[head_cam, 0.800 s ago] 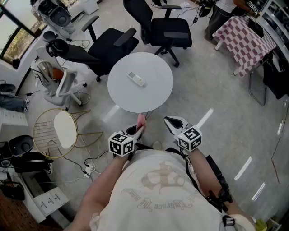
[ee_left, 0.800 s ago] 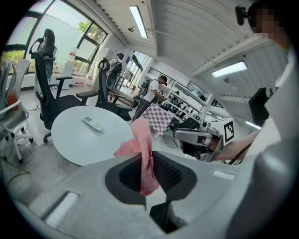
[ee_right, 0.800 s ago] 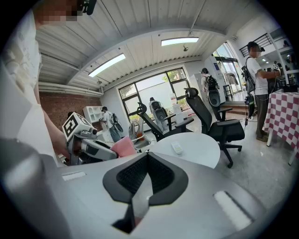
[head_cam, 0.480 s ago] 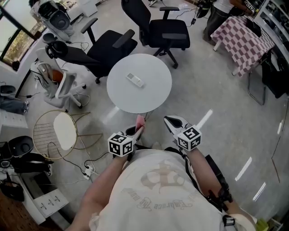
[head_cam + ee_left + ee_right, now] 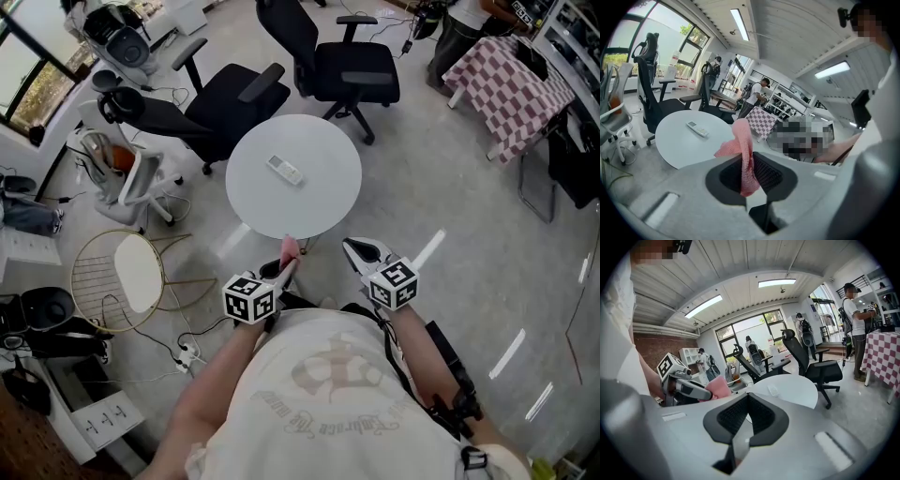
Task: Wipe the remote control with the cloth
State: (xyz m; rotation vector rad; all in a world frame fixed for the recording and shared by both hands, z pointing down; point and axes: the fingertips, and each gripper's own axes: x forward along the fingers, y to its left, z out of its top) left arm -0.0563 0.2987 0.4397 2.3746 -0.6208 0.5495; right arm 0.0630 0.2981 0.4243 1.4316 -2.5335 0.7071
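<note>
On table (image 5: 330,202): remote (image 5: 284,169) flat, long axis running far-left to near-right.
Left gripper (image 5: 291,263) clamps cloth (image 5: 291,248); right gripper (image 5: 350,247) closed, empty.

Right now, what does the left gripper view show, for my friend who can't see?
The left gripper pinches a pink cloth. Beyond it, a white remote control lies on a round white table, with black chairs behind.

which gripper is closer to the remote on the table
Left, slightly. The left gripper, shut on the pink cloth, sits just short of the table's near edge, nearly in line with the remote. The right gripper, shut and empty, is off to the side.
</note>
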